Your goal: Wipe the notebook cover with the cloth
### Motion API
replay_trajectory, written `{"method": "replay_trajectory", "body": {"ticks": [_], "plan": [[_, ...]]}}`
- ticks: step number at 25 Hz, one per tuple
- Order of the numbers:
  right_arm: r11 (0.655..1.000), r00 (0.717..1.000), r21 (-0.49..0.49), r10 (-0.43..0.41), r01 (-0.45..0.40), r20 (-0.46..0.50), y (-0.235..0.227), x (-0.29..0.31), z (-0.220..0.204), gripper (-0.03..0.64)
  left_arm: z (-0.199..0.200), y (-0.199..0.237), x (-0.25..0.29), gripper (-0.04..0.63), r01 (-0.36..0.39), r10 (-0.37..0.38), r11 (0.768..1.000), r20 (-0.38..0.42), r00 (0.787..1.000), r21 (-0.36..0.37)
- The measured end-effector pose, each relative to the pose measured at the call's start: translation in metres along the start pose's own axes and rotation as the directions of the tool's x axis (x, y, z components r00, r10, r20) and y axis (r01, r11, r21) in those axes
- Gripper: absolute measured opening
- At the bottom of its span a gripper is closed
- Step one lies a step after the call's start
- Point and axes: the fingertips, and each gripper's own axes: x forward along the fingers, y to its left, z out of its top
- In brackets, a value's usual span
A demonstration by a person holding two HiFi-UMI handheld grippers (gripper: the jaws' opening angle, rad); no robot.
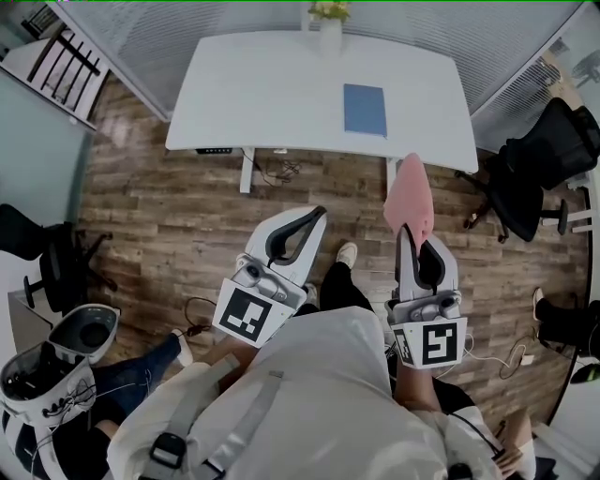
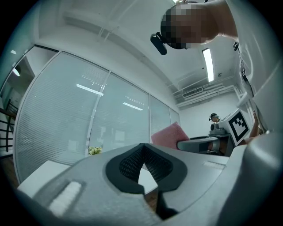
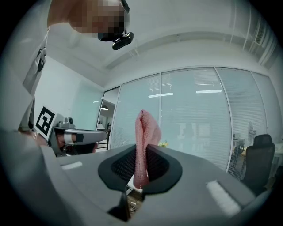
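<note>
A blue notebook lies flat on the white desk, right of its middle. Well short of the desk, over the wooden floor, my right gripper is shut on a pink cloth that sticks up past the jaws; the right gripper view shows the cloth pinched between the pads. My left gripper is beside it, shut with nothing between its jaws. The left gripper view shows the closed pads and the cloth off to the right.
A small plant in a white vase stands at the desk's far edge. A black office chair is to the right of the desk, and another chair to the left. Cables lie under the desk. A seated person's legs are at lower left.
</note>
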Motion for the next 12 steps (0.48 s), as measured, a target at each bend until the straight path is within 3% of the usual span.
{"method": "replay_trajectory", "body": {"ticks": [12], "plan": [[1.000, 1.000, 0.004, 0.009, -0.009, -0.006, -0.047, 0.051, -0.018, 0.026, -0.018, 0.031, 0.060, 0.002, -0.017, 0.017, 1.000, -0.016, 1.000, 0.000]]}}
